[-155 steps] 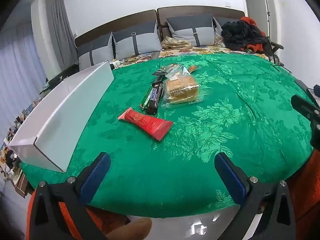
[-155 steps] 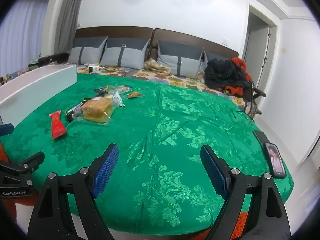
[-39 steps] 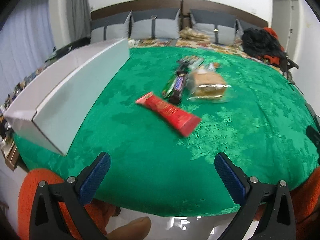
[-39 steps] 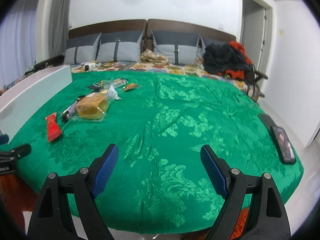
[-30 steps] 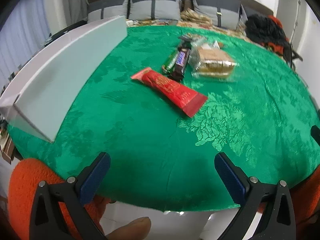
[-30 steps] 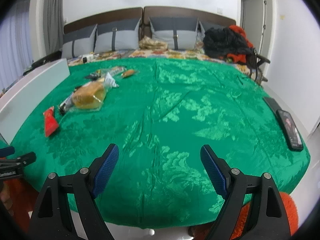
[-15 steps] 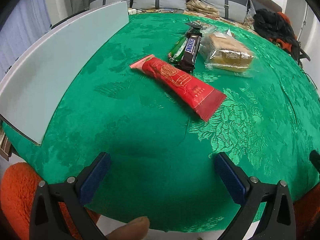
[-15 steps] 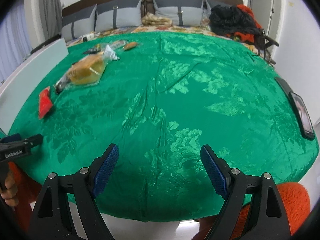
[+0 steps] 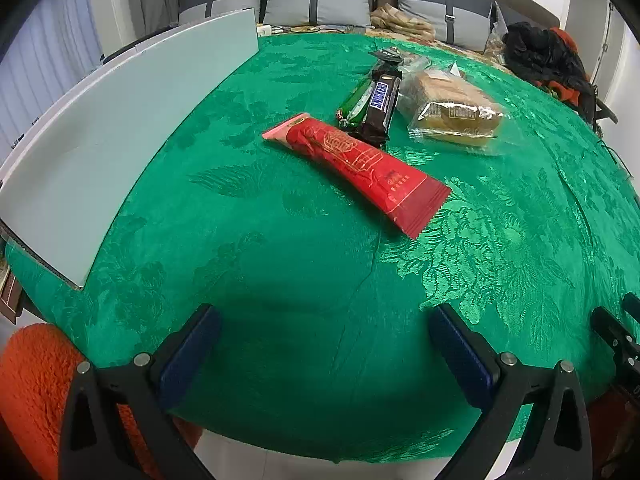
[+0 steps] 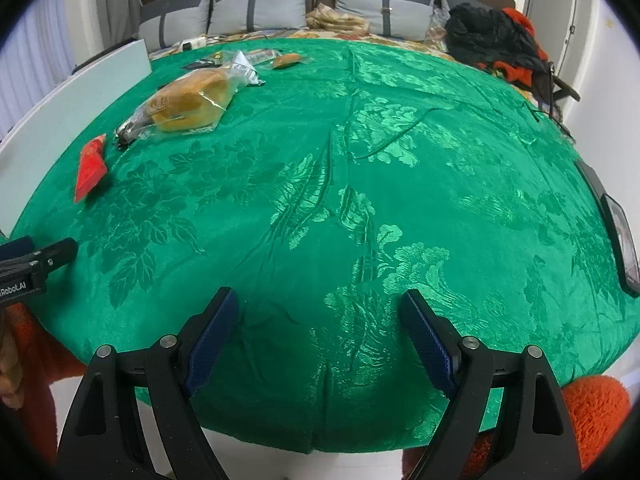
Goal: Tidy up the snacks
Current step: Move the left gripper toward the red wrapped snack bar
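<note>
While wide apart, both grippers [image 9: 324, 344] [image 10: 320, 334] empty

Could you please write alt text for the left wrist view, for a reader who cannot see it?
The open left gripper hovers over a green cloth, empty, pointing at a red snack packet. Beyond lie a Snickers bar, a green bar and bagged bread; a white box stands left.

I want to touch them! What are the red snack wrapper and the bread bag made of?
Red snack wrapper: probably plastic film, fairly matte, with a zigzag-cut sealed end. Bread bag: thin clear plastic, glossy; the bread shows through and light glints on its wrinkles.
</note>
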